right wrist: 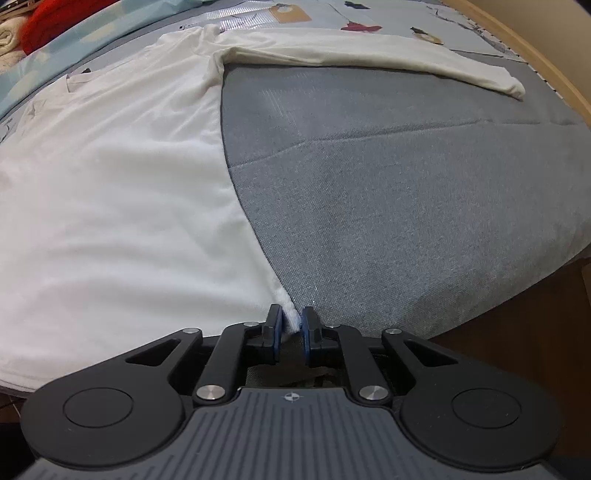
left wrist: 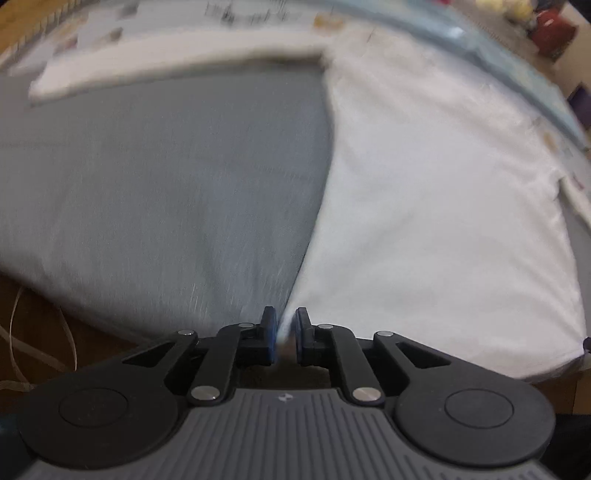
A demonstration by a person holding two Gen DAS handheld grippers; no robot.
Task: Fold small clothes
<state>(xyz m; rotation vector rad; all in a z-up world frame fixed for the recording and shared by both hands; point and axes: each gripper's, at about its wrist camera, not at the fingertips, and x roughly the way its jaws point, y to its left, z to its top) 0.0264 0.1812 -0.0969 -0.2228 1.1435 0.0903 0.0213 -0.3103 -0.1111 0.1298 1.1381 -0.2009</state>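
Note:
A white long-sleeved shirt (left wrist: 424, 184) lies flat on a grey padded surface (left wrist: 166, 184). In the left wrist view its body fills the right side and one sleeve (left wrist: 166, 62) stretches left along the far edge. My left gripper (left wrist: 284, 332) is shut on the shirt's near bottom corner, with white cloth pinched between its blue pads. In the right wrist view the shirt (right wrist: 110, 184) fills the left side and its other sleeve (right wrist: 369, 51) runs right. There my right gripper (right wrist: 291, 326) is shut on the opposite bottom corner of the hem.
The grey surface (right wrist: 406, 184) ends just below both grippers, above a brown wooden floor (right wrist: 517, 350). A light blue cloth (right wrist: 92, 33) and a red folded item (right wrist: 55, 18) lie beyond the shirt. Paper tags (right wrist: 288, 14) sit at the far side. A pale strap (left wrist: 37, 350) lies on the floor.

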